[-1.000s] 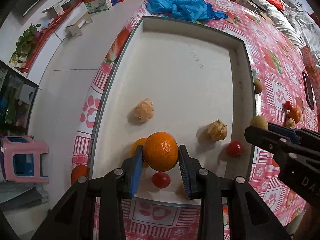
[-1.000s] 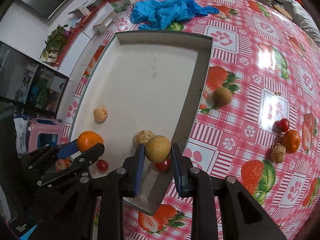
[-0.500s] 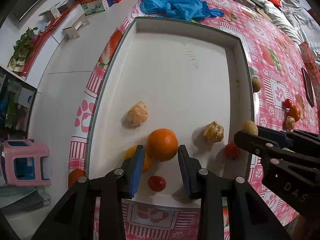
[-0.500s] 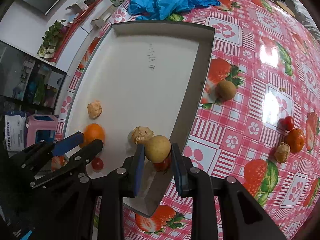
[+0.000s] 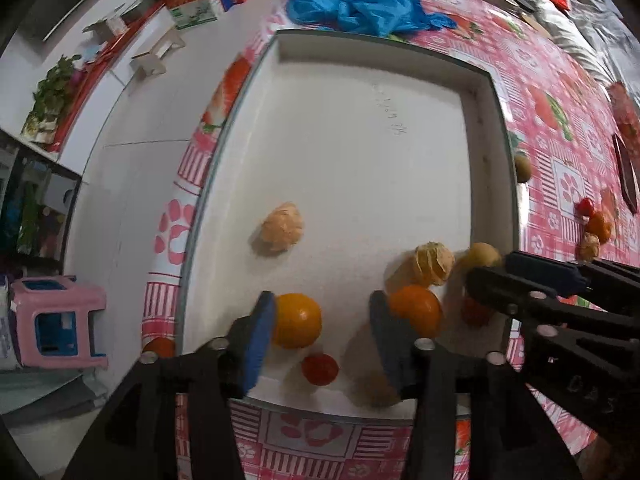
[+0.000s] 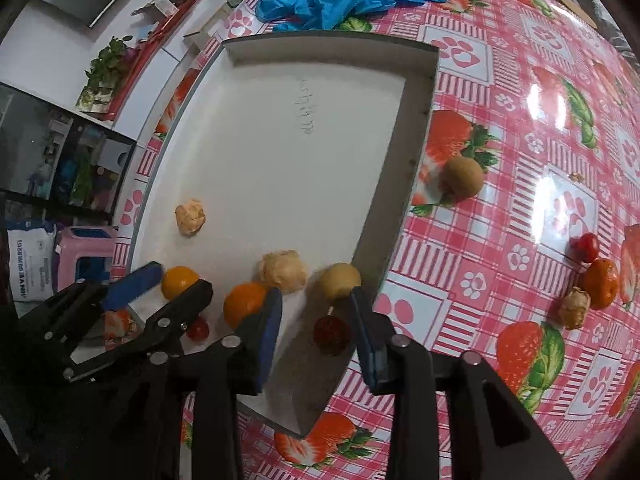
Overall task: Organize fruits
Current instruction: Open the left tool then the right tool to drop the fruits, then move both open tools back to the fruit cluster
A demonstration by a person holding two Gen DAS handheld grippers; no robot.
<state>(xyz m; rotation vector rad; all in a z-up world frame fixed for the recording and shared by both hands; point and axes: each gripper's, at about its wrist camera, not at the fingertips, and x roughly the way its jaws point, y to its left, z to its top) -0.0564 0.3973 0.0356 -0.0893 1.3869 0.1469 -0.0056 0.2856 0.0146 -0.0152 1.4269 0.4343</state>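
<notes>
Between the spread fingers of my right claw [image 6: 316, 334] sit a small red tomato [image 6: 331, 334] and, just beyond it, a yellowish round fruit [image 6: 340, 280], both loose inside the white tray [image 6: 420, 120] near its right wall. My left claw [image 5: 320, 332] is likewise apart and empty, with one orange [image 5: 296, 320] beside its left finger and another orange [image 5: 416, 310] beside its right. Out on the checked surface [image 6: 520, 80] wait a kiwi [image 6: 460, 176] and a small cluster of fruit [image 6: 592, 280]; all look light, round and apt to roll, the tomatoes soft, so I judge a gentle grip across the middle best.

Home dining room, strawberry-print tablecloth [image 6: 520, 128], pink stool [image 5: 60, 320], houseplant [image 5: 52, 92]
</notes>
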